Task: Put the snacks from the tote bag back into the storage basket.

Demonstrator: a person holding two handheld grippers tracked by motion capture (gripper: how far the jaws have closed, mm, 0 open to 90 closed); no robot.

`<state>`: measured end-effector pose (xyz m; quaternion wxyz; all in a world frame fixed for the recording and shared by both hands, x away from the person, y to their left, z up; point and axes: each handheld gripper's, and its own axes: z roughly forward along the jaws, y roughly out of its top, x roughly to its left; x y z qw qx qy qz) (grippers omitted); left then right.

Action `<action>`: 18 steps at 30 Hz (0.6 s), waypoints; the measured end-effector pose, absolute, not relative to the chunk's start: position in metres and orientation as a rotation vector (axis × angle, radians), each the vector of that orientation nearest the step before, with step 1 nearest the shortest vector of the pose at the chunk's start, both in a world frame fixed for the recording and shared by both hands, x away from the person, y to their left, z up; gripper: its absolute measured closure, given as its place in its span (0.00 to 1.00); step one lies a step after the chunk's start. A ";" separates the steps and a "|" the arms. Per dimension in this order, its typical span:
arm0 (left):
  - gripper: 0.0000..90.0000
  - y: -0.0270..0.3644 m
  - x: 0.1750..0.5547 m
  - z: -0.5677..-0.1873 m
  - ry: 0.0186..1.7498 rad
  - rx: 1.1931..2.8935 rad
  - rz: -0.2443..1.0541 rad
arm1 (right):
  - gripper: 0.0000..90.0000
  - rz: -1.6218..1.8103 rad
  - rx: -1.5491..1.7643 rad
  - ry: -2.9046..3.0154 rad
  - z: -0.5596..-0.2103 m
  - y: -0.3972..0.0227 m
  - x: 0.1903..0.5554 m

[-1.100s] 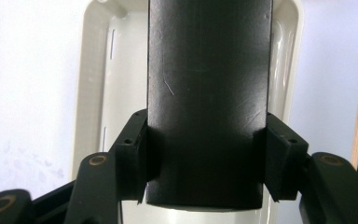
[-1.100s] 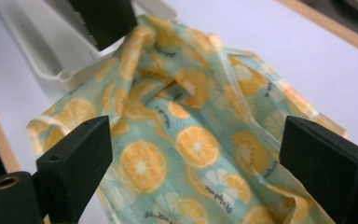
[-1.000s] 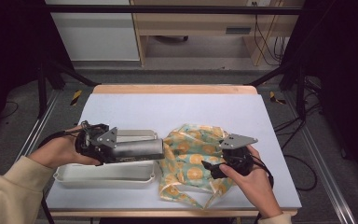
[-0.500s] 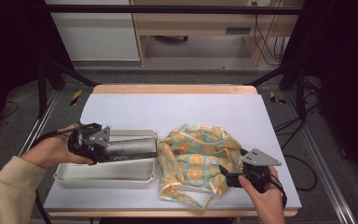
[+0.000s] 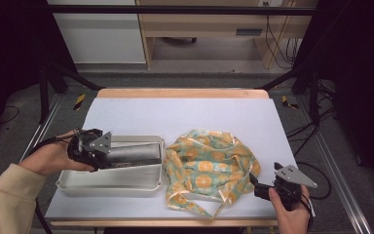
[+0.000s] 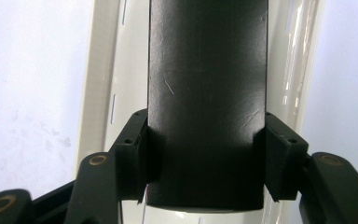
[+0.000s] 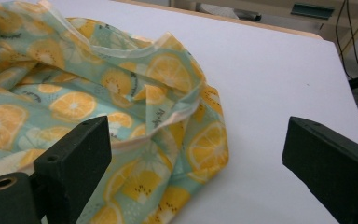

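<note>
Two grippers work at the near edge of the table (image 5: 141, 114). Nearest, at the front right corner, the right gripper (image 5: 258, 187) is held low in the person's hand, its jaws standing wide apart with nothing between them; in the right gripper view (image 7: 191, 163) they open toward the rumpled edge of the orange-print cloth (image 7: 121, 93), one pad just beside the fabric without pressing it. That cloth (image 5: 207, 168) lies bunched in a loose heap right of the table's middle, a thin strip trailing toward the front edge. Left of it, the left gripper (image 5: 102, 156) is clamped on one end of a dark cylinder (image 5: 134, 155). The left gripper view shows both pads (image 6: 135, 158) pressed against the cylinder's (image 6: 207, 102) sides. Its long axis runs left to right across the table, level, the free end pointing toward the cloth. It hangs over the white tray (image 5: 112, 183), whose long side runs the same way; whether it touches the tray I cannot tell.
</note>
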<state>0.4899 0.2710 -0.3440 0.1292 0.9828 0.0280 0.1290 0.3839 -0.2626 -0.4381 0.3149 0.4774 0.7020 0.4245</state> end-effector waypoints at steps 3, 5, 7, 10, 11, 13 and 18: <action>0.48 0.273 0.490 -0.346 0.090 2.851 0.374 | 0.08 1.116 1.278 1.845 -0.439 -0.266 0.381; 0.48 0.276 0.490 -0.348 0.094 2.850 0.379 | 0.08 1.119 1.312 1.840 -0.443 -0.270 0.381; 0.48 0.277 0.490 -0.351 0.096 2.851 0.369 | 0.08 1.107 1.335 1.835 -0.444 -0.272 0.381; 0.48 0.280 0.489 -0.358 0.087 2.875 0.350 | 0.08 1.059 1.344 1.847 -0.448 -0.273 0.383; 0.48 0.280 0.489 -0.358 0.087 2.875 0.350 | 0.08 1.059 1.344 1.847 -0.448 -0.273 0.383; 0.48 0.281 0.489 -0.362 0.071 2.868 0.342 | 0.08 1.031 1.344 1.855 -0.449 -0.273 0.383; 0.48 0.281 0.489 -0.363 0.046 2.862 0.330 | 0.08 1.007 1.360 1.842 -0.450 -0.275 0.383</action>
